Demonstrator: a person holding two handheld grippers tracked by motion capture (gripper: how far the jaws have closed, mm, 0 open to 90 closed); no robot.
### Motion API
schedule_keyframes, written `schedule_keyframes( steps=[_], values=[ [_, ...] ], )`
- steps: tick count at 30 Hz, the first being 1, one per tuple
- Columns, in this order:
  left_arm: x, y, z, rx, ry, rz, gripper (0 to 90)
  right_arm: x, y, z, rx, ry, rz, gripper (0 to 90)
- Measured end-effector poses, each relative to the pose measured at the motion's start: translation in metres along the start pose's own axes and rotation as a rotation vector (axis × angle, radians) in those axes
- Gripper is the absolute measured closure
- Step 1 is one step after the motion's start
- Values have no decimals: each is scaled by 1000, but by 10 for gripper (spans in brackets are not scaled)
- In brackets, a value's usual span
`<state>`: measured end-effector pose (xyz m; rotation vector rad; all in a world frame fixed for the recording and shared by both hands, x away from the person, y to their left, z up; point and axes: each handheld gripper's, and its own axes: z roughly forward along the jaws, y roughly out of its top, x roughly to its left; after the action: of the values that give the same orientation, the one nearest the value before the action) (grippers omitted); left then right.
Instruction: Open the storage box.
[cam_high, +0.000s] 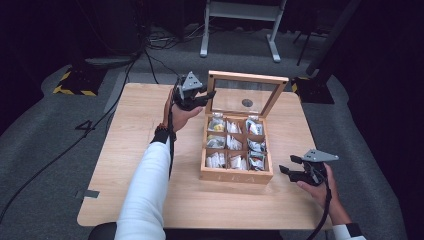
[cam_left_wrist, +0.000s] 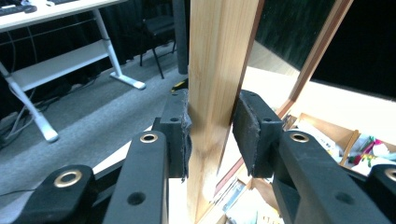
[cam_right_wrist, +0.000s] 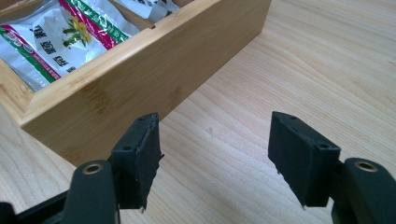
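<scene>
A wooden tea box (cam_high: 235, 175) stands in the middle of the table, its glass lid (cam_high: 247, 76) raised upright at the back. The compartments hold several sachets (cam_high: 234, 143). My left gripper (cam_high: 210, 95) is at the lid's left edge. In the left gripper view the jaws are shut on the lid's wooden frame (cam_left_wrist: 215, 56), with a pad (cam_left_wrist: 180, 135) on each face and my left gripper (cam_left_wrist: 210, 128) straddling it. My right gripper (cam_high: 289, 164) is low beside the box's right front corner. Seen up close, the right gripper (cam_right_wrist: 215, 140) is open and holds nothing, just short of the box wall (cam_right_wrist: 126, 88).
The light wooden table (cam_high: 150, 200) has bare room left of and in front of the box. A green-and-white sachet (cam_right_wrist: 60, 37) lies in the corner compartment. Behind the table are a white desk frame (cam_high: 240, 25), cables and grey carpet.
</scene>
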<state>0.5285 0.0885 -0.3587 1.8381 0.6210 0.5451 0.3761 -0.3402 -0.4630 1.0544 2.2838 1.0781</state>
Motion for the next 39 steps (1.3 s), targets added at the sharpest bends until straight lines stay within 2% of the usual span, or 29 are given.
schedule_keyframes(
  steps=[3,5,13,18,19,20,21,26,30,31,33,36,39],
  values=[
    [1,-2,3,21,8,6,657,0,-1,1,4,4,1,347],
    [2,-3,6,25,12,-12,657,0,-1,3,14,4,-1,347],
    [5,-2,11,49,32,-19,657,1,-1,4,18,9,-8,345],
    [7,-4,18,72,46,-42,653,2,-1,3,19,10,-8,346],
    [8,-6,21,100,44,-52,652,2,-1,3,18,17,-8,345],
    [8,-6,21,100,44,-52,653,3,-1,4,20,18,-10,345],
    [8,-8,24,125,56,-47,652,3,-1,4,21,21,-11,344],
    [9,-11,28,126,61,-62,644,4,-1,4,23,22,-16,345],
    [9,-15,34,147,72,-68,618,3,-2,6,28,23,-12,344],
    [8,-19,40,178,80,-68,596,3,-2,6,31,24,-13,344],
    [8,-22,43,176,86,-80,577,3,-2,6,30,25,-13,344],
    [10,-24,43,168,77,-94,580,3,-2,6,31,24,-12,344],
    [10,-27,46,194,72,-89,566,2,-3,7,38,27,-11,346]
  ],
)
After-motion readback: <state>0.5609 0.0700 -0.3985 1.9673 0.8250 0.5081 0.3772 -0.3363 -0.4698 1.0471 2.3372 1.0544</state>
